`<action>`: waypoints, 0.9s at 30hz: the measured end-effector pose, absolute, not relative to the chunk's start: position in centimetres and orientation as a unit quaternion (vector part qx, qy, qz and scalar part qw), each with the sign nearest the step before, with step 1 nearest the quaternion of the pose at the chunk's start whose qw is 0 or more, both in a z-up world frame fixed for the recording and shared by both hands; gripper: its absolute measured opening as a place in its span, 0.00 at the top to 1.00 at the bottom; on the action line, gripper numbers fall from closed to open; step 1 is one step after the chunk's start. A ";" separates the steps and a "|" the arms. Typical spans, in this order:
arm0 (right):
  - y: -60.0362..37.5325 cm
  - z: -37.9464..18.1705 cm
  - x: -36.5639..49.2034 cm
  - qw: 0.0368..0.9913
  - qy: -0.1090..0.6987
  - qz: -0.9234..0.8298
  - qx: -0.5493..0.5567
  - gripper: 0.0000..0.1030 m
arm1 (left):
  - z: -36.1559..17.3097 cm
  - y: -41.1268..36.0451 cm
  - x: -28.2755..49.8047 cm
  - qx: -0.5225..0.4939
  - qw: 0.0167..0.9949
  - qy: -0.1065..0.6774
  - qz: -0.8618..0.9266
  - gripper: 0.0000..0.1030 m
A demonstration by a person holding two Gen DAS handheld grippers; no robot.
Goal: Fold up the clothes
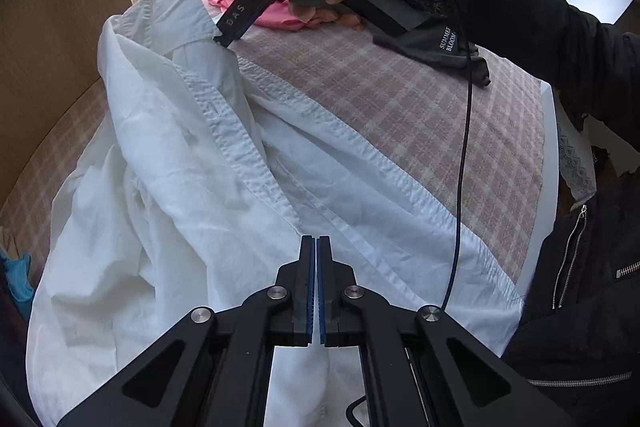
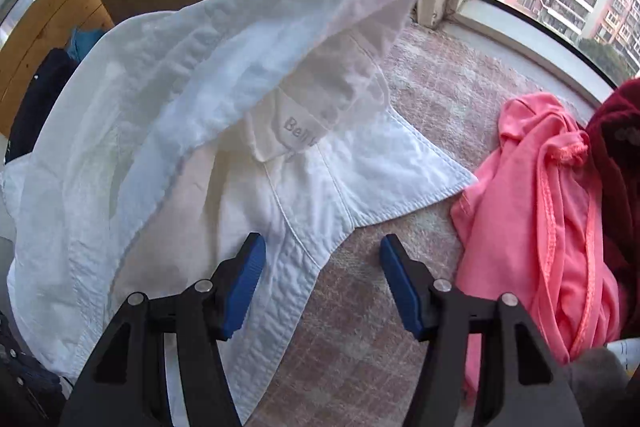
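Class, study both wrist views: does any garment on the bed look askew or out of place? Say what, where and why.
The white shirt lies rumpled and unfolded on the checked cover, its collar sticking up. Beside it, a pink garment is crumpled in a heap.

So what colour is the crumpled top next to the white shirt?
Pink, clearest in the right wrist view.

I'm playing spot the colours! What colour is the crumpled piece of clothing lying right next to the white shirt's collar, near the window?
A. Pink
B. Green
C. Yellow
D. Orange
A. The right wrist view shows a pink garment bunched on the checked cover, just beside the collar point of the white shirt.
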State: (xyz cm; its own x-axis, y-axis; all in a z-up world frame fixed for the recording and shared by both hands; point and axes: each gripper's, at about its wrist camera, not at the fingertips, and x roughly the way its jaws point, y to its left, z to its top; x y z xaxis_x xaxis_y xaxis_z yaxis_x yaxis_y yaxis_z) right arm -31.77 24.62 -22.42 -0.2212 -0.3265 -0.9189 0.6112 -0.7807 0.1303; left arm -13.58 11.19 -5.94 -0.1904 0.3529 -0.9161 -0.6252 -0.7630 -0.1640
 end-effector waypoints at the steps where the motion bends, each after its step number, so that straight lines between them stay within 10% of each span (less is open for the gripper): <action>1: 24.2 -22.5 -31.2 0.311 0.152 -0.773 0.532 0.44 | -6.0 11.7 -14.3 -0.547 0.324 0.126 0.761 0.99; 3: 23.9 -22.5 -30.7 0.319 0.165 -0.773 0.523 0.59 | -6.5 12.7 -16.6 -0.544 0.322 0.129 0.764 0.99; 5: 24.3 -22.4 -30.9 0.320 0.148 -0.768 0.534 0.94 | -7.4 13.7 -19.0 -0.548 0.321 0.130 0.761 0.99; 12: 30.7 -20.8 -32.0 0.302 0.061 -0.763 0.568 0.94 | -12.7 13.0 -24.3 -0.583 0.216 0.204 0.757 0.98; 27: 35.7 -19.5 -28.3 0.155 0.150 -0.812 0.542 0.86 | -9.6 10.5 -23.1 -0.562 0.215 0.158 0.783 0.98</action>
State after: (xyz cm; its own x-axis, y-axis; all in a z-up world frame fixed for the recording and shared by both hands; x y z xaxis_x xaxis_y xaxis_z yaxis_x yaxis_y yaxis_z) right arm -28.28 35.72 -19.54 -0.3642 -0.0888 -0.9271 0.4148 -0.9067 -0.0761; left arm -23.14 10.46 -9.58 -0.2770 0.1587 -0.9477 -0.5142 -0.8576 0.0067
